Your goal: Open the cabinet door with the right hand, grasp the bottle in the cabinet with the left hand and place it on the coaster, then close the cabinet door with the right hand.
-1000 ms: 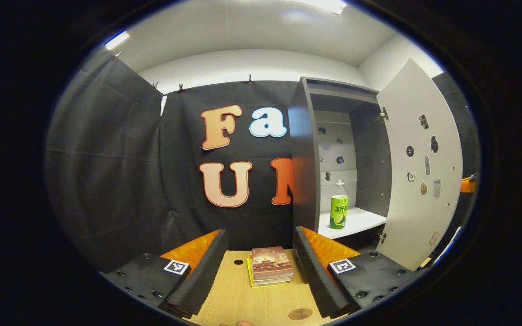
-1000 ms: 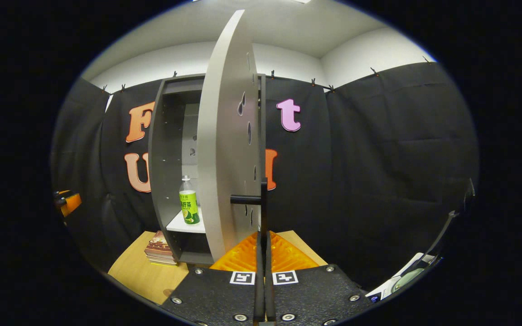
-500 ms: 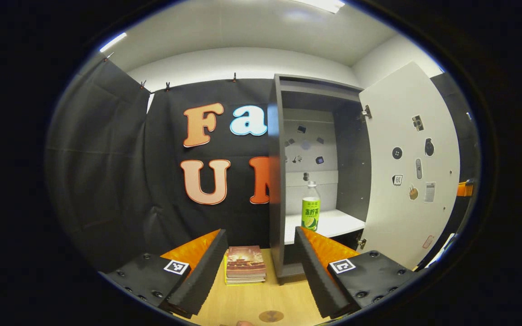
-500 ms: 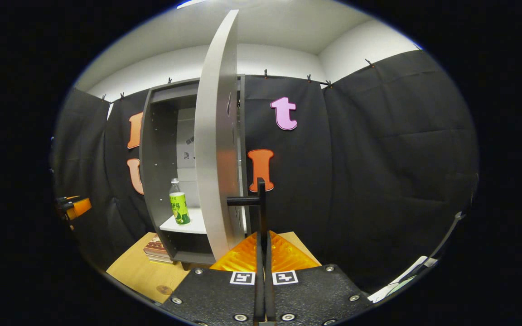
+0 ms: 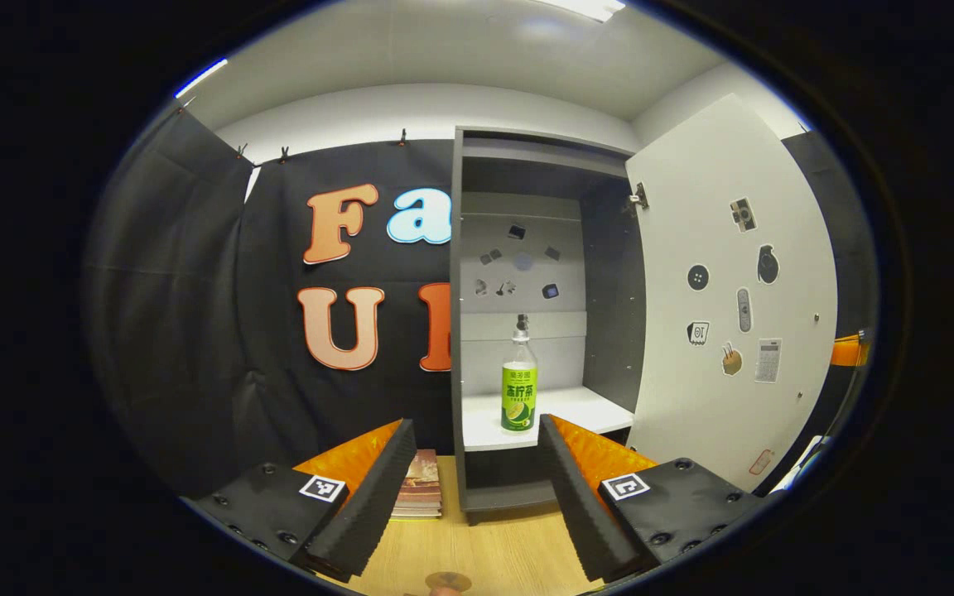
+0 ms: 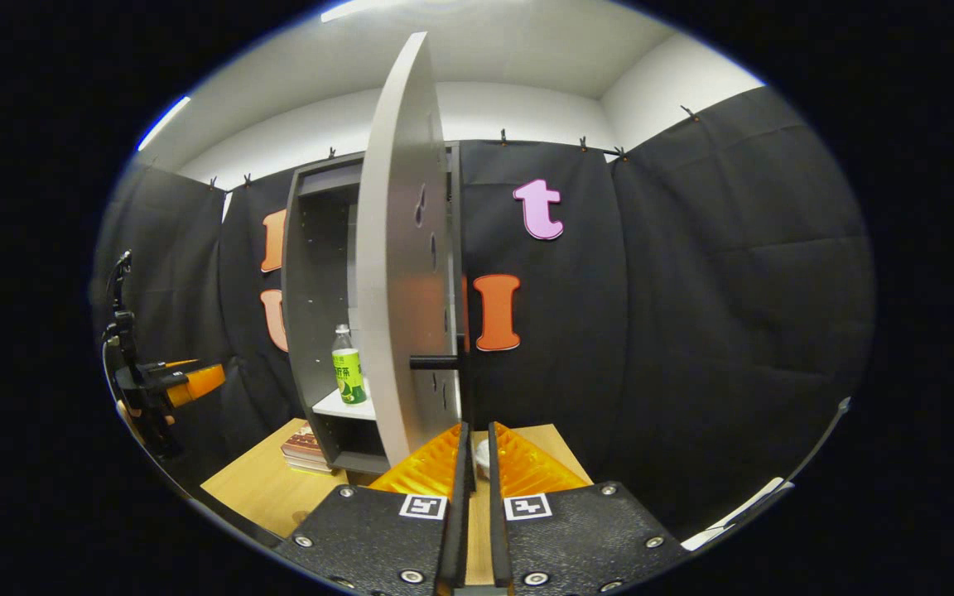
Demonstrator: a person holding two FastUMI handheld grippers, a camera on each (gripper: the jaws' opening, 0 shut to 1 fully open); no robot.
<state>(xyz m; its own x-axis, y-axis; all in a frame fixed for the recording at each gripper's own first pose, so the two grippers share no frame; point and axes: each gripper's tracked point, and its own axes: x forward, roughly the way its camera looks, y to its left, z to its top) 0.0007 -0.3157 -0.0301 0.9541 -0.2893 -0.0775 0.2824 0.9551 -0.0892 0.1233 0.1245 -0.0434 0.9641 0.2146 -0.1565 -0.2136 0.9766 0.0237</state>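
A green-labelled bottle [image 5: 519, 389] stands upright on the white shelf [image 5: 560, 414] of the grey cabinet [image 5: 456, 314]. Its white door [image 5: 725, 290] is swung wide open to the right. My left gripper [image 5: 475, 426] is open and faces the cabinet from a distance, with the bottle just left of its right finger. A round brown coaster [image 5: 446, 582] lies on the wooden table below it. In the right gripper view the door [image 6: 398, 265] stands edge-on, and the bottle [image 6: 348, 377] is seen behind it. My right gripper [image 6: 478, 430] is narrowly open just below the black door handle [image 6: 436, 362], apart from it.
A stack of books [image 5: 421, 494] lies on the table [image 5: 493, 546] left of the cabinet's foot. The right gripper [image 5: 848, 352] peeks from behind the door's edge. A hand holds the left gripper [image 6: 187, 381] far left in the right gripper view. Black cloth walls surround the booth.
The left gripper has swung right, bringing the cabinet and bottle to centre. The right gripper, earlier shut on the door handle, has parted its fingers and drawn back from it.
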